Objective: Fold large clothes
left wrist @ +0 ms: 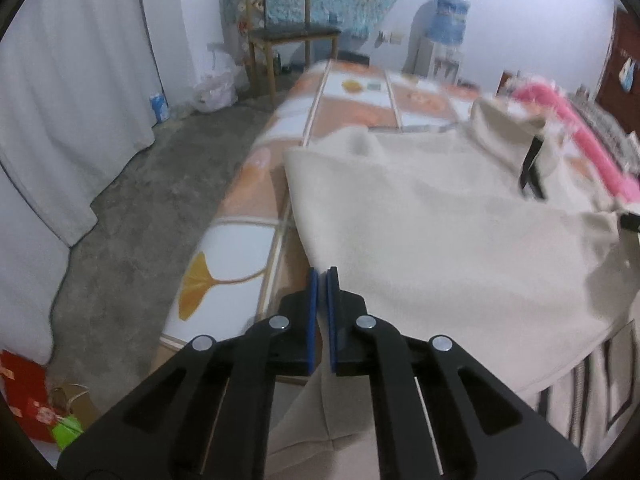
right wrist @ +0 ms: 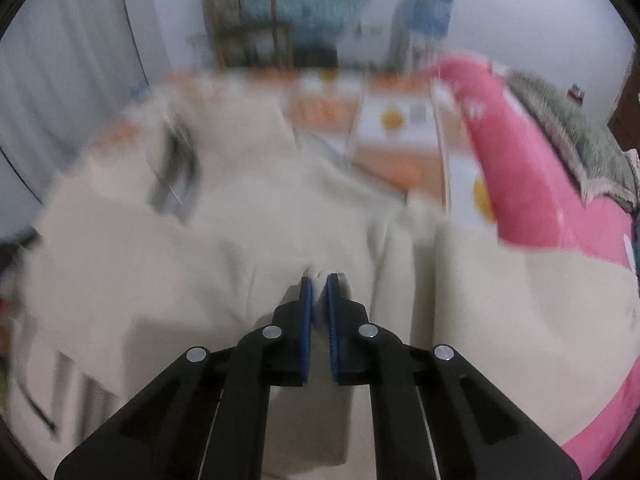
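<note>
A large cream garment [left wrist: 440,220] with a dark strap lies spread over the bed [left wrist: 248,240], which has an orange and white patterned cover. My left gripper [left wrist: 322,276] is shut on the garment's near left edge, and cloth hangs between its blue pads. In the blurred right wrist view the same cream garment [right wrist: 240,248] fills the middle. My right gripper [right wrist: 318,280] is shut on a raised fold of it.
A pink blanket [right wrist: 520,168] lies along the bed's right side, with a grey blanket [right wrist: 580,140] beyond. A wooden chair [left wrist: 288,36] and a water dispenser [left wrist: 444,36] stand by the far wall. White curtains [left wrist: 68,100] hang on the left over a grey floor [left wrist: 160,200].
</note>
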Motion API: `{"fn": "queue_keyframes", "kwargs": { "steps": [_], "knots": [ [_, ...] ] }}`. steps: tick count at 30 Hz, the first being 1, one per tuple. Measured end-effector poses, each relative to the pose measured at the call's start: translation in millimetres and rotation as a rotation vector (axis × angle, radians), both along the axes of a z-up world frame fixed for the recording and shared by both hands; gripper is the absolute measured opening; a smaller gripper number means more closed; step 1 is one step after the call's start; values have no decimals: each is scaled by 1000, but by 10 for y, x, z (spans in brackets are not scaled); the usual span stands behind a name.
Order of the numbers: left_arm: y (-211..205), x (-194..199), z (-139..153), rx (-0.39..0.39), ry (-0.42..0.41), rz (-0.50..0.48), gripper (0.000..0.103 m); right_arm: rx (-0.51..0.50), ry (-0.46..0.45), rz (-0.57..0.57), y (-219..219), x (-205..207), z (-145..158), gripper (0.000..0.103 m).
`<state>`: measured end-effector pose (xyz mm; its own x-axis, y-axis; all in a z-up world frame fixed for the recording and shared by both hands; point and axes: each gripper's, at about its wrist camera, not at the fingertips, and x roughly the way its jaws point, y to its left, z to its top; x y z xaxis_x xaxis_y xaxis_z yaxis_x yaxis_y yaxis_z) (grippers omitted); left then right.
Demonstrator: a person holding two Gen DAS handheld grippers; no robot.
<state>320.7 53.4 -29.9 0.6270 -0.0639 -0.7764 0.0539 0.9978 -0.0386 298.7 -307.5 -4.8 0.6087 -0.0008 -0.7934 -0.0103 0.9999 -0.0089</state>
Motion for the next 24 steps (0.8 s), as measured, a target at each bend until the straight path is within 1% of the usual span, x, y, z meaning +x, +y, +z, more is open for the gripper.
{"fn": "queue_keyframes", "kwargs": {
  "steps": [1, 2, 3, 4, 6, 7, 8, 10, 11, 13, 14, 15, 17, 18, 20, 21, 23, 24],
  "knots": [
    [24, -5, 34, -17, -5, 2, 4, 36, -61, 7, -29, -54, 177, 7],
    [44, -6, 52, -31, -6, 1, 4, 49, -97, 7, -51, -82, 276, 7],
    [49, 6, 43, -32, -1, 1, 4, 63, -124, 10, -82, -93, 344, 7],
    [45, 16, 20, -28, 5, 2, 4, 71, -129, 0, -122, -72, 349, 7],
    [61, 54, -66, -33, 29, 18, 5, 69, -95, -34, -232, 27, 185, 8],
    [63, 70, -99, -38, 38, 25, 8, 65, -56, -45, -292, 100, 39, 9],
    [70, 86, -132, -40, 49, 33, 11, 62, 27, -52, -347, 199, -184, 11],
    [89, 85, -140, -46, 54, 37, 15, 51, 112, -75, -392, 254, -421, 11],
    [102, 71, -117, -50, 52, 33, 21, 56, 101, -82, -402, 222, -413, 14],
    [168, -4, -8, -68, 30, 25, 29, 72, 73, -100, -413, 144, -305, 19],
    [186, -46, 38, -78, 19, 17, 32, 96, 54, -104, -425, 80, -218, 24],
    [206, -120, 107, -89, 5, -5, 33, 113, 41, -105, -432, 30, -158, 27],
    [194, -289, 197, -105, -9, -73, 38, 143, 21, -102, -441, -113, -38, 38],
    [165, -362, 218, -101, -10, -109, 41, 147, 25, -96, -429, -175, -16, 40],
    [57, -532, 226, -61, -9, -193, 53, 163, 51, -72, -369, -305, -23, 48],
    [-54, -662, 195, 4, -6, -246, 54, 168, 61, -59, -343, -365, -48, 49],
    [-195, -800, 120, 115, -5, -291, 54, 161, 85, -42, -270, -466, -97, 52],
    [-277, -869, 40, 214, -8, -295, 55, 154, 98, -40, -249, -501, -145, 52]
  ]
}}
